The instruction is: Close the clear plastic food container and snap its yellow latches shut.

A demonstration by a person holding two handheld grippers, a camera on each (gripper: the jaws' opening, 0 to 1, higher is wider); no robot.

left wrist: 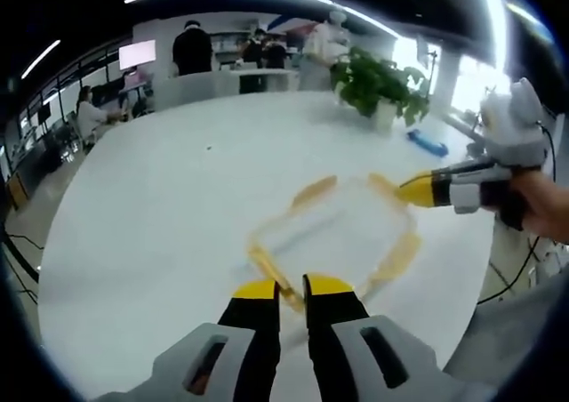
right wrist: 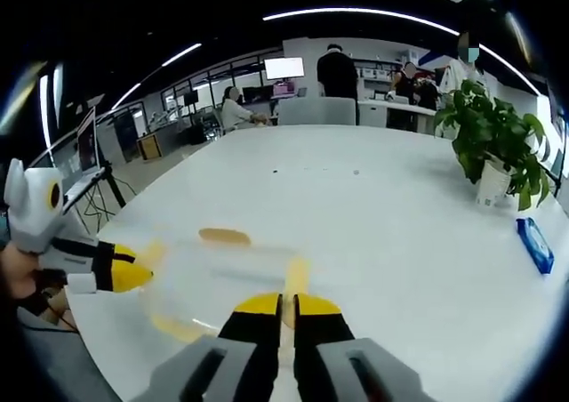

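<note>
Left gripper view: clear container (left wrist: pixel 342 233) with yellow latches (left wrist: pixel 396 260) is being shown mid-frame on white table (left wrist: pixel 178 197); left gripper (left wrist: pixel 292 288) and right gripper (right wrist: pixel 286 304) jaws are being held nearly together, gripping nothing.

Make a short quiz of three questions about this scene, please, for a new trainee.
1. True or false: the clear container sits on a white table.
2. What stands near the table's far edge? A) a potted plant B) a kettle C) a lamp
3. In the left gripper view, from which side does the right gripper come in?

Key:
1. True.
2. A.
3. From the right; its yellow tip is at the container's yellow-latched rim, while the left gripper is at the near edge.
</note>
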